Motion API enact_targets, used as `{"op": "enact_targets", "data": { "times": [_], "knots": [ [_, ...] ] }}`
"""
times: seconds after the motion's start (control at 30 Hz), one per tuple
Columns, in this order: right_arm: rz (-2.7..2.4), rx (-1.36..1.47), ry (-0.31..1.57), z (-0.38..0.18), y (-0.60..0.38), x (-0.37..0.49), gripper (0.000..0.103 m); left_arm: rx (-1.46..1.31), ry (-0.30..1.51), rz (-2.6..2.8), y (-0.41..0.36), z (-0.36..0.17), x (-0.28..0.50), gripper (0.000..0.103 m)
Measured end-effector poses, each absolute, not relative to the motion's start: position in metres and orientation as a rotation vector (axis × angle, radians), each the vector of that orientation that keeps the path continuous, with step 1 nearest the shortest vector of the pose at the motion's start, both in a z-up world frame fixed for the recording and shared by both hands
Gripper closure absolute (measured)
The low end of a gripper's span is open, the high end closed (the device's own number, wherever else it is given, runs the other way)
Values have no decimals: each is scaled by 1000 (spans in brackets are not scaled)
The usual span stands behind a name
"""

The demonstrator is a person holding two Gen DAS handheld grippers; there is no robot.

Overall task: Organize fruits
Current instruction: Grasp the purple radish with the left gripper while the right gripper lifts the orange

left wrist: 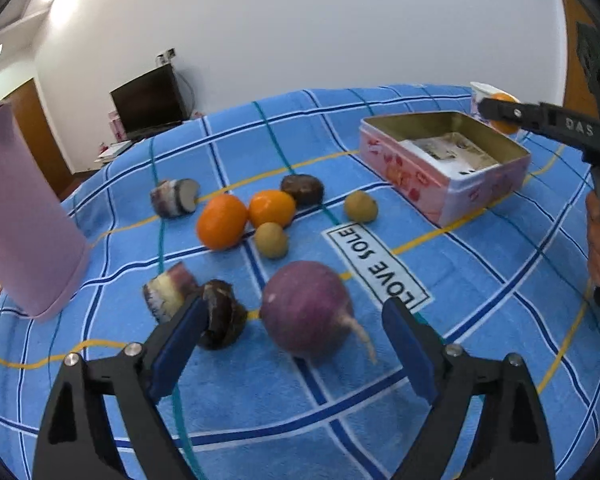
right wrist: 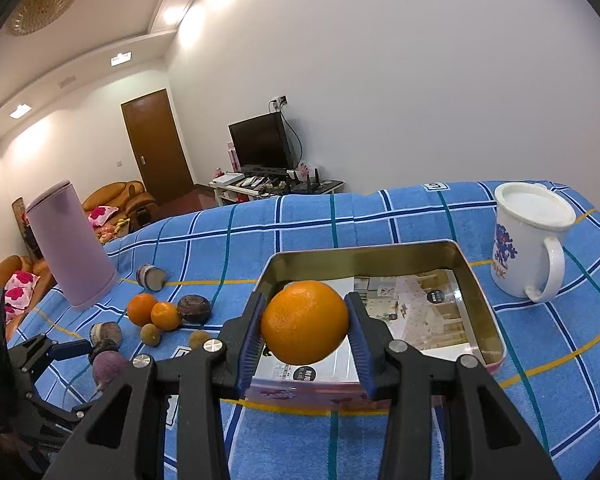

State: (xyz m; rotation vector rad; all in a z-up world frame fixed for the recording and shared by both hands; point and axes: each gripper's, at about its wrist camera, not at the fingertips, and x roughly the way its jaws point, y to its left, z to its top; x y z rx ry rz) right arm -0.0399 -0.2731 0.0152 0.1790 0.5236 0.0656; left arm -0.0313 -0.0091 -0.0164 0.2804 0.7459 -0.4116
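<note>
Covering the whole table (right wrist: pixel 540 420) is a blue checked cloth (left wrist: pixel 480 300) with a "LOVE SOLE" label sewn into it, and everything else sits on that. Largest of the objects is a tall pink cylindrical container (right wrist: pixel 70 246) standing upright at the far left, well apart from the open pink tin (right wrist: pixel 482 312), whose gold inner walls frame a printed sheet on its floor. Just beyond the tin's right corner stands a white mug (right wrist: pixel 530 240) with a blue pattern. Over the near end of the tin hangs the right gripper (right wrist: pixel 306 324), its blue-padded fingers clamped on an orange (right wrist: pixel 304 322) held above the tin's floor. The left gripper (left wrist: pixel 296 320) points down at the loose produce with its fingers spread wide, pressing on nothing; a purple round fruit (left wrist: pixel 306 308) with a pale stem lies between them, untouched, and the left finger (left wrist: pixel 180 344) overlaps a dark brown fruit (left wrist: pixel 222 316) in that view. Beside that one lies a cut chunk with a pale face (left wrist: pixel 166 292). Farther back sit two oranges (left wrist: pixel 222 222) touching each other, another dark fruit (left wrist: pixel 302 189), a second cut chunk (left wrist: pixel 175 197), and two small tan fruits (left wrist: pixel 272 239), one near the oranges, the other closer to the tin.
</note>
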Motion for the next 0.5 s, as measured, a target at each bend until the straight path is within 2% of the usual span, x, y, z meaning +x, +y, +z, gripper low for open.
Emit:
{"op": "enact_targets", "data": {
  "times": [0.17, 0.3, 0.37, 0.43, 0.5],
  "knots": [
    [60, 171, 528, 14, -271, -40, 61, 354, 758, -346, -20, -20, -13, 9],
    [51, 188, 536, 13, -275, -38, 61, 556, 744, -291, -46, -33, -11, 11],
    [55, 211, 547, 12, -279, -36, 61, 667, 705, -309, -59, -39, -16, 23],
    [64, 236, 555, 10, -282, -35, 61, 674, 726, -363, -66, -34, -15, 48],
    [59, 248, 558, 9, -285, -35, 61, 635, 747, -379, -68, -31, -6, 50]
  ]
}}
